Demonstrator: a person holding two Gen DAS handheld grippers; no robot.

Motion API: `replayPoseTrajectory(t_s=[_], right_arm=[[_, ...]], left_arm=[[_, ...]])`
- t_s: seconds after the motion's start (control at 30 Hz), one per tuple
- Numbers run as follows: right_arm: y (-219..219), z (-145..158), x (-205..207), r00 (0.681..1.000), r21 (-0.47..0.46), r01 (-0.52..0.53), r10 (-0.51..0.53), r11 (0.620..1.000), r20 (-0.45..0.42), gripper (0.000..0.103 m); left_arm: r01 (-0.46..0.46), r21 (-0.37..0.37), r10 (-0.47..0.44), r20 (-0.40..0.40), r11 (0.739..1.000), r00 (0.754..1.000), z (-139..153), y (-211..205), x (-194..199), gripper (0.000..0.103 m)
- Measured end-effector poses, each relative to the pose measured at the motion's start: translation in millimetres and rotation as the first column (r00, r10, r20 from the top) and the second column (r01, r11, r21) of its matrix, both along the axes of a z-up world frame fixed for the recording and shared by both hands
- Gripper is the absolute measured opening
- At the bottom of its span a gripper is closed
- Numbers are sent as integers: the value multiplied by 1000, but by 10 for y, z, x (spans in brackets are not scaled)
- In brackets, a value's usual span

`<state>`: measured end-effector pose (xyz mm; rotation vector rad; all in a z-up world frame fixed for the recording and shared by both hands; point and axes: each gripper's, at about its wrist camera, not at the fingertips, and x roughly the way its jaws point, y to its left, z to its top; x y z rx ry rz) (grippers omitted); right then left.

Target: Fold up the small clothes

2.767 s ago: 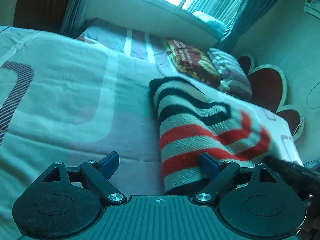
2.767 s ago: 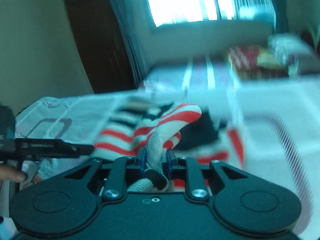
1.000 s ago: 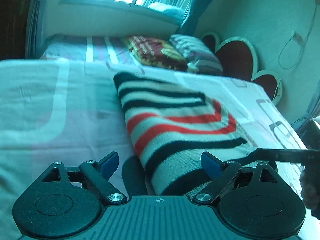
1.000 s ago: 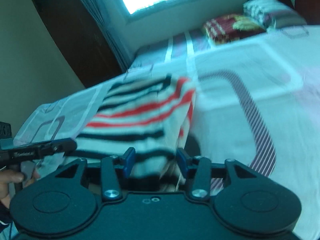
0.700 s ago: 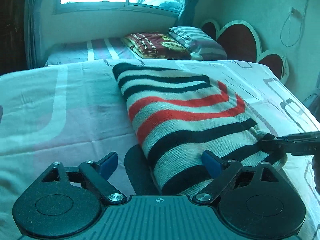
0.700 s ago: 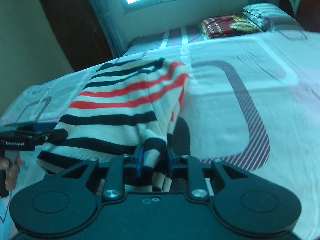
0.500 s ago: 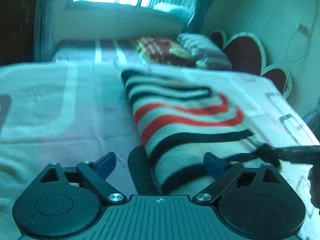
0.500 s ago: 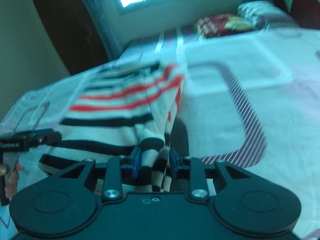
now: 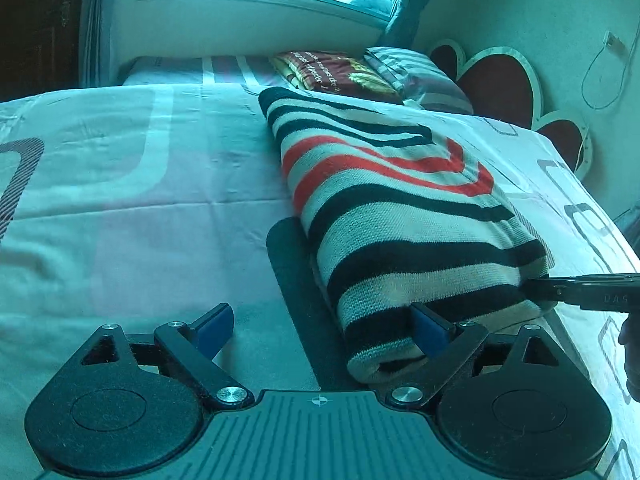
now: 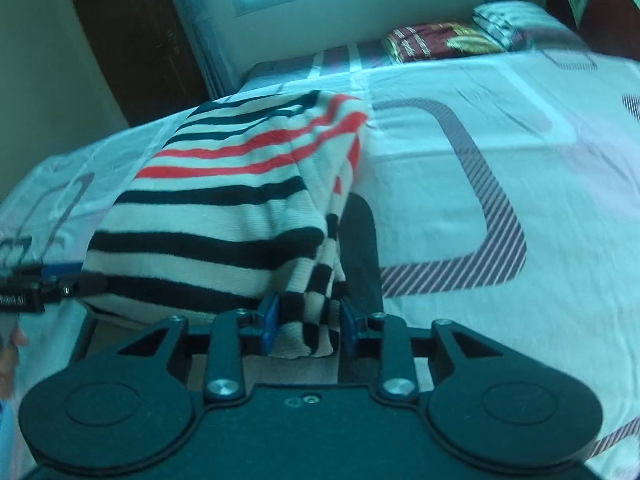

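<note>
A folded sweater [image 9: 400, 200] with black, red and cream stripes lies on the bed sheet [image 9: 120, 208]. My left gripper [image 9: 320, 328] is wide open at the sweater's near left end, and its right pad touches the knit there. In the right wrist view, my right gripper [image 10: 308, 320] is shut on the bunched near right corner of the sweater [image 10: 224, 208]. The knit fills the gap between the blue pads. Each gripper shows at the edge of the other's view, the right one [image 9: 580, 288] and the left one [image 10: 48, 284]. A dark flat strip [image 9: 296, 280] pokes out from under the sweater.
Folded blankets and a pillow [image 9: 340, 72] lie at the head of the bed. A heart-shaped headboard [image 9: 500, 80] stands against the right wall. A window and curtains are behind. A person's hand [image 9: 632, 360] holds the right gripper. The sheet spreads wide on both sides of the sweater.
The right gripper, open a second ago, has closed on the sweater's near right corner. Both grippers have come lower and closer to the sweater's near end. The left stays open.
</note>
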<state>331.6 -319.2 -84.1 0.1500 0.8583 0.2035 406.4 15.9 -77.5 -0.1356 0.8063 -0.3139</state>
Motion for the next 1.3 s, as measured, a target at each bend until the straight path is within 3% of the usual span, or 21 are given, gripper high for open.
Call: replayPoseTrajectory(t_s=[0.2, 0.3, 0.5, 0.73, 0.87, 1.07, 1.3], right_arm=[[-59, -15, 24, 1000, 16, 7, -7, 1000, -22, 37], [-99, 144, -42, 1000, 58, 10, -10, 998, -2, 39], [-304, 373, -50, 998, 195, 29, -38, 980, 40, 61], [-425, 297, 287, 999, 265, 42, -45, 963, 4, 62], [-507, 137, 512, 999, 351, 40, -29, 936, -38, 62], [-599, -96, 707, 995, 454, 75, -34, 888, -99, 62], [-666, -267, 842, 992, 505, 67, -3, 860, -128, 62]], left_arm=[[2, 29, -2, 2, 1000, 1000, 50, -30, 29, 94], [5, 40, -5, 22, 999, 1000, 192, -25, -16, 94], [-6, 2, 6, 30, 1000, 1000, 353, 115, 61, 94], [12, -169, -14, -12, 986, 1000, 421, 204, 381, 94], [9, -287, -32, -74, 958, 997, 286, 225, 621, 94], [7, -307, -59, -160, 952, 985, 27, 144, 887, 93], [40, -280, -92, -174, 959, 981, -63, -57, 1012, 88]])
